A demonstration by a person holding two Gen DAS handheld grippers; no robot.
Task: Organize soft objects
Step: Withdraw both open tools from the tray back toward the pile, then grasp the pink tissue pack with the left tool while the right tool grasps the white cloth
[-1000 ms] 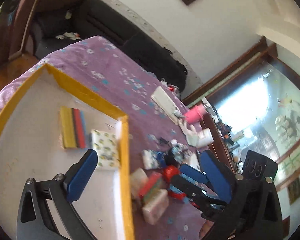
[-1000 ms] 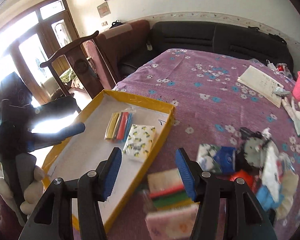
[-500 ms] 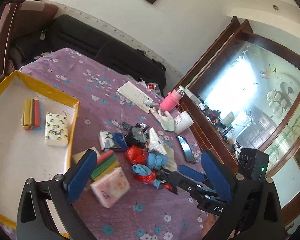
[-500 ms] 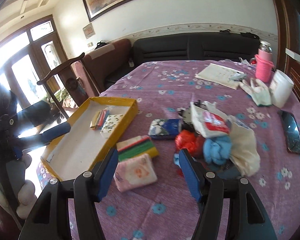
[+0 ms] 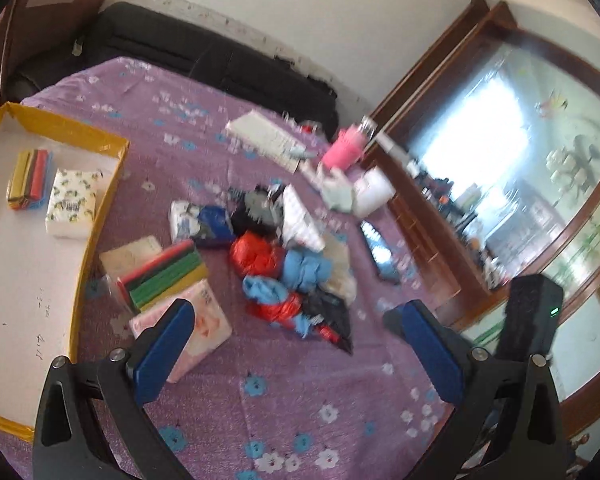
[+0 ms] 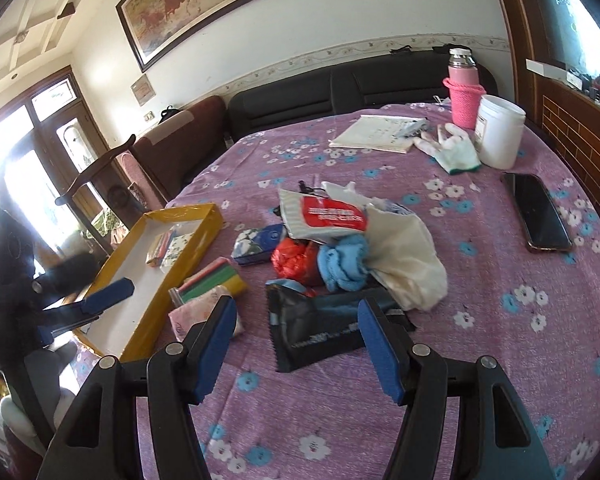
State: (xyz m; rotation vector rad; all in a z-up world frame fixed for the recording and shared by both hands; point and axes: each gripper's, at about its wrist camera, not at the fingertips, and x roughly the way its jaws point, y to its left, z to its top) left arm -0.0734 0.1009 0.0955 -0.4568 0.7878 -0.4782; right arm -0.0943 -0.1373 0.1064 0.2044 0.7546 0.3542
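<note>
Both claws [image 5: 296, 344] [image 6: 296, 336] agape, empty; black pouch [image 6: 320, 328] legible only from the right (left view blurred).

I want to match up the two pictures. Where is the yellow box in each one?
Left wrist view: the yellow box fills the left edge, with a lemon tissue pack inside.
Right wrist view: the yellow box sits left of centre, beyond the right gripper's left finger.
Shared landmark: the pink bottle at the table's far side.
</note>
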